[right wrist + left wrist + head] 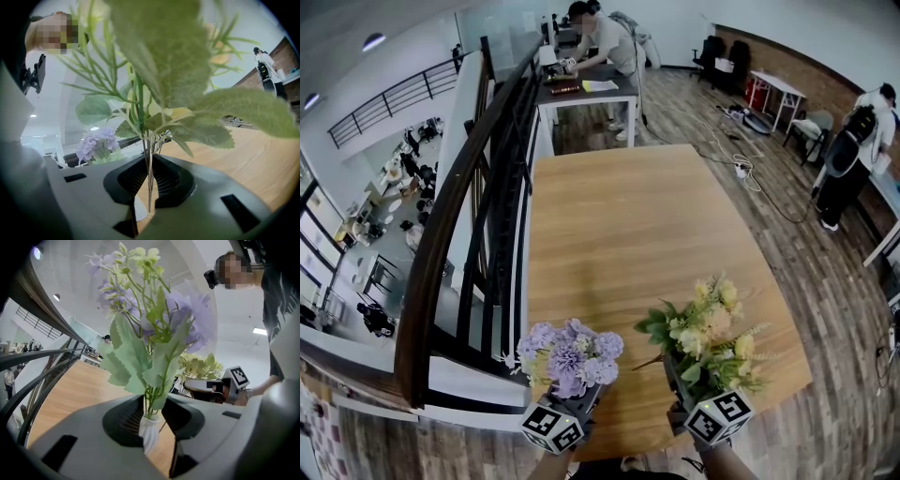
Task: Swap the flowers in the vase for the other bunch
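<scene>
The right gripper [149, 186] clamps the yellow bunch [708, 333] by its upright stems, just right of the vase [149, 434], which the left gripper [152, 420] surrounds with parted jaws, the purple flowers [570, 356] still inside.

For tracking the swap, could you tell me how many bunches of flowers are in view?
2: a purple bunch in the white vase at the left gripper, and a yellow bunch held by the right gripper.

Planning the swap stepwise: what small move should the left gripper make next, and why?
Probably lift to the stems of the purple bunch and close: it sits in the white vase, left gripper open around the neck; right gripper clamps the yellow-green bunch.
</scene>
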Demonstrator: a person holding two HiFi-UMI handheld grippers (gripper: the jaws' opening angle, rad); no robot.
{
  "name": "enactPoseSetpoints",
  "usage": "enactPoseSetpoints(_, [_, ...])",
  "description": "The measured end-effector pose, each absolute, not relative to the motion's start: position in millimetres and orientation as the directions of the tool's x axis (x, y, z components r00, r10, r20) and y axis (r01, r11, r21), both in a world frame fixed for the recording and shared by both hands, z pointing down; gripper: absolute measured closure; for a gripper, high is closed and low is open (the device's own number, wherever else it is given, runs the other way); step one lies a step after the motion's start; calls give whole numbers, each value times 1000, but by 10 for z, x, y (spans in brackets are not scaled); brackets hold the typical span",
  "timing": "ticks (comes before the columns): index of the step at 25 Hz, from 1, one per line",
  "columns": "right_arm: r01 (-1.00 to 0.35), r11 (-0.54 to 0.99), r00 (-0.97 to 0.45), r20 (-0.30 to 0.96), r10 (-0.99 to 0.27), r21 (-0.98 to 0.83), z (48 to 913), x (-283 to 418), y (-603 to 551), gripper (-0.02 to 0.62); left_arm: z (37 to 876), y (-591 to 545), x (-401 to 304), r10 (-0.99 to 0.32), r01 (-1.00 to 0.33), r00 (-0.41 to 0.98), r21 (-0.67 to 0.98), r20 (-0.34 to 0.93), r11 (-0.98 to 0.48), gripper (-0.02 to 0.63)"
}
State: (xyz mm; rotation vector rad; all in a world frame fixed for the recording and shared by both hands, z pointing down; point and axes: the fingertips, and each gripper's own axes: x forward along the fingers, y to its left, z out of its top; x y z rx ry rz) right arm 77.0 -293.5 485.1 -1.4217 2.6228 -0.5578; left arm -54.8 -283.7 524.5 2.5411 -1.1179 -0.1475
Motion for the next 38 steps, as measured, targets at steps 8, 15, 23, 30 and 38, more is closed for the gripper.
enactPoseSetpoints(8, [-786, 503, -563, 77, -823, -360, 4773, 739, -2882, 541, 5224, -2798, -585, -733, -700, 677, 366, 65, -613, 477])
enactPoseSetpoints(15, [-784, 508, -566, 77, -821, -357, 4757, 727, -2838, 541, 5272, -2720, -581, -729, -700, 680, 373, 85, -609, 466])
enactPoseSetpoints(23, [-778, 517, -575, 74, -815, -356, 4792, 675, -2782, 542, 5396, -2655, -586, -721, -700, 683, 387, 116, -600, 463])
enactPoseSetpoints(30, [-778, 519, -576, 74, -814, -354, 4803, 640, -2666, 542, 5551, -2567, -584, -703, -697, 691, 413, 170, -586, 458])
enactPoseSetpoints(38, [-784, 513, -570, 77, -818, -349, 4826, 666, -2505, 541, 5646, -2432, -549, -698, -702, 690, 412, 190, -581, 446])
